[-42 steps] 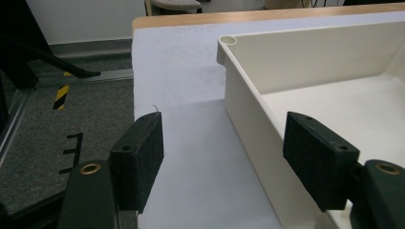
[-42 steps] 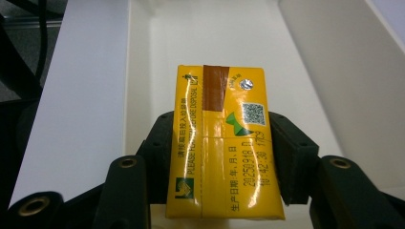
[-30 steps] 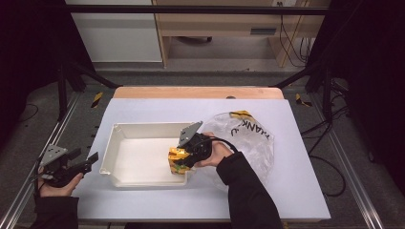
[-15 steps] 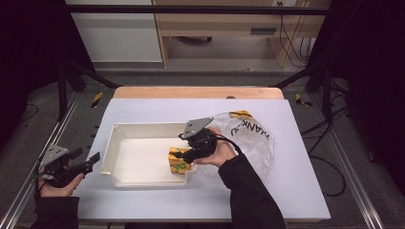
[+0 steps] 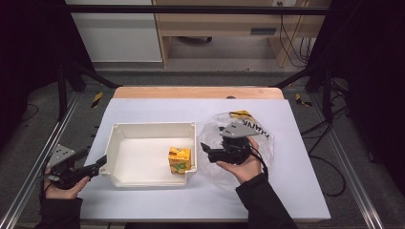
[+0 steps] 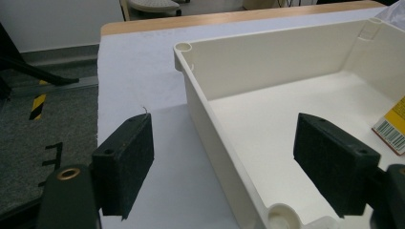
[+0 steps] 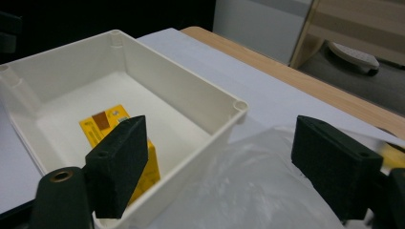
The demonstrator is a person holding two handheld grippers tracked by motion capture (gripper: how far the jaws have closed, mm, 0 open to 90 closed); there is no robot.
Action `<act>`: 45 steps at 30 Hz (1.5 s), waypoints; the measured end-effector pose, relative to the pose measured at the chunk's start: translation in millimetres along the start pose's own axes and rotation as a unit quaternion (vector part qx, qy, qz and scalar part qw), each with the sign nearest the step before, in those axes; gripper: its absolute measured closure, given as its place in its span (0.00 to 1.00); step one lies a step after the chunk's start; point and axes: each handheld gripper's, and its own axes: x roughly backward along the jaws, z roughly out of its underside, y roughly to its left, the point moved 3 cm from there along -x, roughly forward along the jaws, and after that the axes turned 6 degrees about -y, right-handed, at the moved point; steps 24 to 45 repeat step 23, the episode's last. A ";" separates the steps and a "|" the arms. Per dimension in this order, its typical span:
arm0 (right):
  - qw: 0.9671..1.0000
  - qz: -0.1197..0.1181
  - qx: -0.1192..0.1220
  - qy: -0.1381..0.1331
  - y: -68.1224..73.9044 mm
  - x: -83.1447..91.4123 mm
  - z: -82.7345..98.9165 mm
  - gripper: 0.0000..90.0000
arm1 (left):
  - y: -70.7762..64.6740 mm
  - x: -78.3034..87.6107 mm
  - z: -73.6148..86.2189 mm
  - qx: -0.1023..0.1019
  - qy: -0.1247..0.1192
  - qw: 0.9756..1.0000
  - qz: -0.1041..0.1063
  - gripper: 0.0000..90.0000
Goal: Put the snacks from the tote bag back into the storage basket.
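A white bin [image 5: 152, 127] stands on the table left of centre. A yellow carton [image 5: 179, 160] stands upright in its front right corner, also seen as the carton [image 7: 102, 124] and the carton's edge [image 6: 394, 126]. A crumpled clear plastic bag [image 5: 260, 138] lies just right of the bin. My right gripper [image 5: 206, 151] hovers over the bag, pointing at the bin [image 7: 181, 76]. Its jaws have just been opening, and the right gripper [image 7: 219, 126] is open and empty. My left gripper [image 5: 99, 164] is at the bin's front left corner. Its jaws have just been opening, and the left gripper [image 6: 224, 129] straddles the bin wall [image 6: 267, 47] without touching it.
The white table top [image 5: 157, 112] ends in a wooden strip [image 5: 198, 92] at the far side. Metal frame rails [image 5: 28, 191] run along both sides, with dark floor and cables beyond. The bag [image 7: 248, 186] spreads under my right hand.
My right gripper has let go of the yellow carton and pulled back to the right, out of the bin and over the bag. The carton stays in the bin. My left hand has hardly moved.
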 end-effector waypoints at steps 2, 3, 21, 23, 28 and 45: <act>1.000 0.009 -0.005 -0.005 -4.8 7.2 4.3 0.22 | -2.0 -0.8 1.4 -0.003 0.004 1.000 0.000 0.22; 1.000 0.019 -0.007 -0.008 -9.5 12.6 7.5 0.21 | -2.9 -1.1 2.0 -0.002 0.005 1.000 0.001 0.21; 0.978 0.177 -0.111 -0.007 -86.6 104.6 93.4 0.16 | -10.1 1.0 16.4 -0.007 0.021 1.000 0.014 0.16; 0.976 0.185 -0.113 -0.005 -89.3 107.1 97.1 0.16 | -9.9 1.2 16.5 -0.009 0.021 1.000 0.013 0.15; 0.976 0.185 -0.113 -0.005 -89.3 107.1 97.1 0.16 | -9.9 1.2 16.5 -0.009 0.021 1.000 0.013 0.15; 0.976 0.185 -0.113 -0.005 -89.3 107.1 97.1 0.16 | -9.9 1.2 16.5 -0.009 0.021 1.000 0.013 0.15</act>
